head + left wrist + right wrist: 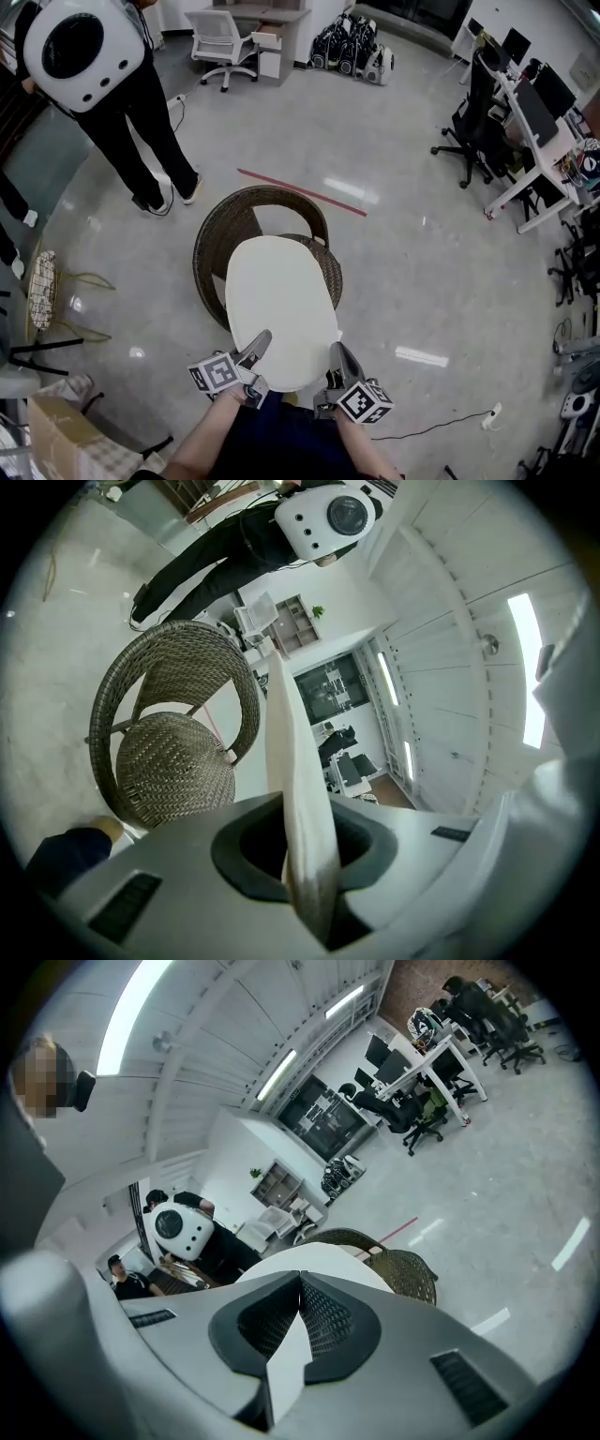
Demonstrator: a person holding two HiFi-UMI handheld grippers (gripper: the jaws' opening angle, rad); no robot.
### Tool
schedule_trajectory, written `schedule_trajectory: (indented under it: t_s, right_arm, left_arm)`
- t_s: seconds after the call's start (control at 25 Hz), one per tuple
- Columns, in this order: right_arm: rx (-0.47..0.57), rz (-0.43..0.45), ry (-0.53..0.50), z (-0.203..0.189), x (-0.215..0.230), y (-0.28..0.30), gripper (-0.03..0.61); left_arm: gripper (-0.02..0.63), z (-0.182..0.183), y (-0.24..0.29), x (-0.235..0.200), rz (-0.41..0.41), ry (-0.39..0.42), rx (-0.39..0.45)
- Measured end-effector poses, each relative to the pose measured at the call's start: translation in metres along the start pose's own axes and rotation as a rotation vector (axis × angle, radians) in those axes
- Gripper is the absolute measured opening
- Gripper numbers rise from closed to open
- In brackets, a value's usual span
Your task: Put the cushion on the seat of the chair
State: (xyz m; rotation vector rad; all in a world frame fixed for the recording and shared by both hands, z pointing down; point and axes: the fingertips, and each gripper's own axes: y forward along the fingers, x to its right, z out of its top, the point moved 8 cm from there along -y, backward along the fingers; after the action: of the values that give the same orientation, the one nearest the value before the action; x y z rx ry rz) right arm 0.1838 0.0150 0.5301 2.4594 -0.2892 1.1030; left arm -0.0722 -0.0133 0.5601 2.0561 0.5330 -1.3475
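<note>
A white oval cushion (pixel 281 305) hangs flat over the seat of a brown wicker chair (pixel 251 208), covering most of it. My left gripper (pixel 259 349) is shut on the cushion's near left edge. My right gripper (pixel 337 360) is shut on its near right edge. The left gripper view has the cushion (pixel 284 752) edge-on between the jaws of the left gripper (pixel 306 860), with the chair (pixel 173 752) just beyond and to the left. From the right gripper (pixel 286 1358), the cushion (pixel 319 1262) spreads forward over the chair (pixel 405 1272).
A person (pixel 141 112) with a round white backpack (pixel 82 42) stands on the floor at the far left. A red tape line (pixel 302 192) runs behind the chair. A wire stool (pixel 42 286) and a cardboard box (pixel 61 433) stand at the left. Desks and office chairs (pixel 478 122) line the right.
</note>
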Motion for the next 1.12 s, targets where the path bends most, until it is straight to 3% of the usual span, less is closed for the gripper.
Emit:
schedule_trajectory:
  t_s: [0.6,0.92,1.12]
  right_arm:
    - [0.012,-0.035,0.016,0.021,-0.005,0.061,0.026]
    - [0.013,-0.022,0.005,0.029,-0.012,0.084,0.026]
    - [0.006,-0.048,0.002,0.031,-0.009,0.084,0.026]
  left_arm:
    - [0.067,0.043,0.08,-0.047,0.049,-0.016,-0.091]
    - [0.067,0.053,0.118,-0.084,0.084,-0.106,-0.083]
    - [0.067,0.051,0.146,-0.106,0.113,-0.117,-0.115]
